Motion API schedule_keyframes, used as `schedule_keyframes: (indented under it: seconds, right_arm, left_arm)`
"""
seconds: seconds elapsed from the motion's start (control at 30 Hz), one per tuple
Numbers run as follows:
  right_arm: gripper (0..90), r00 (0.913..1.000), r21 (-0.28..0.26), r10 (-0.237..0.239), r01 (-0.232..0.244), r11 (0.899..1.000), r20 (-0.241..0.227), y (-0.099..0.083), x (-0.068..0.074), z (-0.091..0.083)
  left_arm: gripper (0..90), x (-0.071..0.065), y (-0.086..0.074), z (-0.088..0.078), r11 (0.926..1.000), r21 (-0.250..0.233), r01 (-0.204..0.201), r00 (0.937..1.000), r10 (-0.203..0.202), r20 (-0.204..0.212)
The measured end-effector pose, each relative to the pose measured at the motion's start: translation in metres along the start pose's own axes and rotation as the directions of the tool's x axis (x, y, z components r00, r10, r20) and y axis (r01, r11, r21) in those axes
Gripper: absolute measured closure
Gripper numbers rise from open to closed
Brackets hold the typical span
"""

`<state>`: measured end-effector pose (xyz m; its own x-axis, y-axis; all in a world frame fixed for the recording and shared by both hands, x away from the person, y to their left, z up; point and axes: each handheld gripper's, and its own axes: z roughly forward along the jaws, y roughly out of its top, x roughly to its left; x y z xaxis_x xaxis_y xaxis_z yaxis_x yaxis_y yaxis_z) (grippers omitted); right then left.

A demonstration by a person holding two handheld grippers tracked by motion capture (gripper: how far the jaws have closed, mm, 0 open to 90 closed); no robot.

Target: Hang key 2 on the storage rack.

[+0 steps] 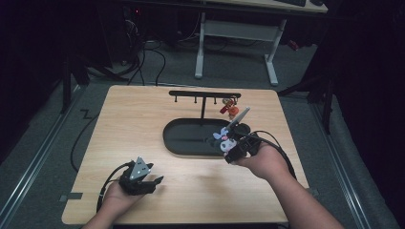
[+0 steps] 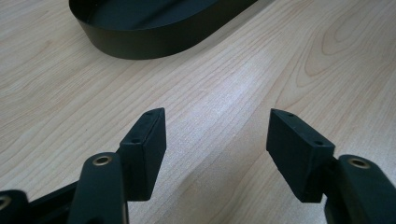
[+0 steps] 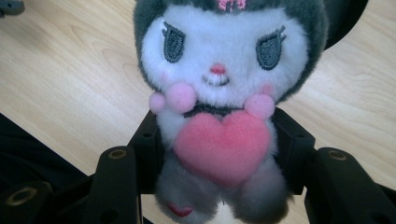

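Note:
A small plush toy with a white face, dark grey hood and pink heart sits between the jaws of my right gripper, which is shut on its body. From above, the toy and right gripper hover at the right end of the black oval tray. Behind the tray stands a black hook rack with an orange-red charm hanging from its right side. My left gripper rests low over the table's front left, open and holding nothing.
The wooden table has bare surface to the left of the tray. The tray's wall lies ahead of the left gripper. Cables trail from both grippers. A white desk frame stands on the floor beyond.

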<state>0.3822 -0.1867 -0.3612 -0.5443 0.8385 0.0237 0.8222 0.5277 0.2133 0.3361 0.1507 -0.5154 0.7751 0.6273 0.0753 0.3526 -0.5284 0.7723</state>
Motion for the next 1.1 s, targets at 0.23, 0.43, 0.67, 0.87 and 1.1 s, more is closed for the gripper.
schedule_keyframes:
  seconds: [0.23,0.43,0.67,0.87,1.1]
  right_arm:
    - [47.4,0.9995,0.005,0.017,-0.017,1.000,-0.027,0.014,-0.008,-0.009]
    - [47.4,0.9994,0.006,0.033,-0.033,0.999,-0.013,0.027,-0.015,-0.016]
    - [47.5,0.9974,-0.001,0.070,-0.070,0.998,-0.015,0.040,-0.023,-0.024]
    - [47.5,0.9983,0.004,0.057,-0.057,0.998,-0.010,0.052,-0.026,-0.031]
    - [47.5,0.9988,0.004,0.048,-0.048,0.999,-0.003,0.073,-0.026,-0.043]
  left_arm:
    - [38.2,0.000,0.000,0.001,1.0000,0.005,-0.006,1.0000,0.006,-0.002]
    - [38.3,0.000,0.000,0.001,0.9999,0.007,-0.010,0.9999,0.010,-0.001]
    - [38.2,-0.001,0.000,0.001,0.9999,0.006,-0.014,0.9999,0.014,-0.002]
    - [38.3,0.000,-0.001,0.000,0.9999,0.009,-0.008,1.0000,0.009,-0.004]
    - [38.2,0.000,-0.001,-0.001,0.9999,0.007,-0.011,0.9999,0.011,-0.001]
